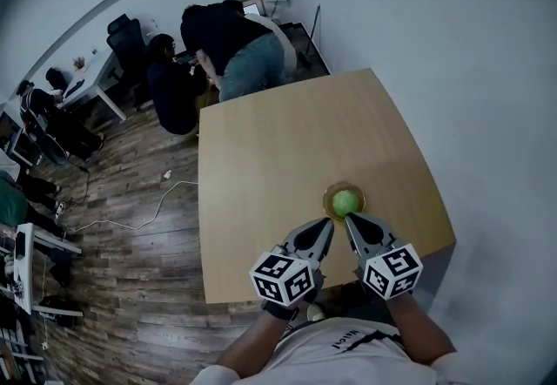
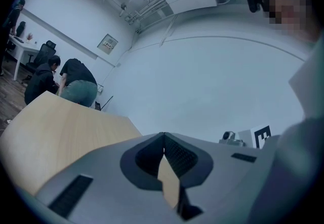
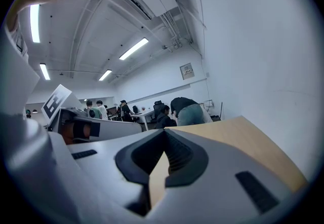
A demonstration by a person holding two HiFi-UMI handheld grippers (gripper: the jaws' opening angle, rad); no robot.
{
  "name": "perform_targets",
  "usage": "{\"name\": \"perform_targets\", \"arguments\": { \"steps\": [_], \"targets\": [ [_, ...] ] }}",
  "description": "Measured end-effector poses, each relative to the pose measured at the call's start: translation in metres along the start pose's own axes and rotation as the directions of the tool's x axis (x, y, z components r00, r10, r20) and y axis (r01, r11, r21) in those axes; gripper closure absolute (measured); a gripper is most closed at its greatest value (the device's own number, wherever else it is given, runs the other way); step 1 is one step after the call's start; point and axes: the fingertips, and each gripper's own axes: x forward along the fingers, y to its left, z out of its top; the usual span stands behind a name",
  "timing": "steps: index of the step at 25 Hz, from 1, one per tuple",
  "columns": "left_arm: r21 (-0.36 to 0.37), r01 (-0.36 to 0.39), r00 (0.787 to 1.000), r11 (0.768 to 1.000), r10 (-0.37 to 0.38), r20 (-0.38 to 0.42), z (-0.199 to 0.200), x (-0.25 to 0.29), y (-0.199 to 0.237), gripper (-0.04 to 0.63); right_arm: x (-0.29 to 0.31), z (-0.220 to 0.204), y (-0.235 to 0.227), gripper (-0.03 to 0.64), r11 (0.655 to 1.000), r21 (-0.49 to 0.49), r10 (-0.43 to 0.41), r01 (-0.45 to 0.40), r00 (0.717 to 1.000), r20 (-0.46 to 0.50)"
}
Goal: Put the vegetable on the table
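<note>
A round green vegetable [image 1: 346,200] lies in a small yellow-rimmed bowl [image 1: 328,198] near the front edge of the light wooden table [image 1: 287,144]. My left gripper [image 1: 328,222] is just in front of the bowl on its left side, jaws shut and empty. My right gripper [image 1: 351,218] points at the bowl's near rim, also shut with nothing held. In the left gripper view the left gripper [image 2: 163,135] has its tips touching, with only tabletop and wall beyond. The right gripper [image 3: 164,131] looks the same in the right gripper view. Neither gripper view shows the vegetable.
Two people [image 1: 222,48] bend over by the table's far end. Office chairs and desks [image 1: 96,83] stand at the back left. A white cable [image 1: 139,213] runs over the wood floor left of the table. A white wall [image 1: 470,70] borders the table's right side.
</note>
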Motion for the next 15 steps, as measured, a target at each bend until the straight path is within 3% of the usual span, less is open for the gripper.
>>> {"name": "perform_targets", "arguments": {
  "steps": [15],
  "targets": [
    [0.015,-0.016,1.0,1.0,0.016,0.012,0.009,-0.008,-0.008,0.581,-0.004,0.011,0.008,0.603,1.0,-0.013,0.007,-0.006,1.0,0.009]
  ]
}}
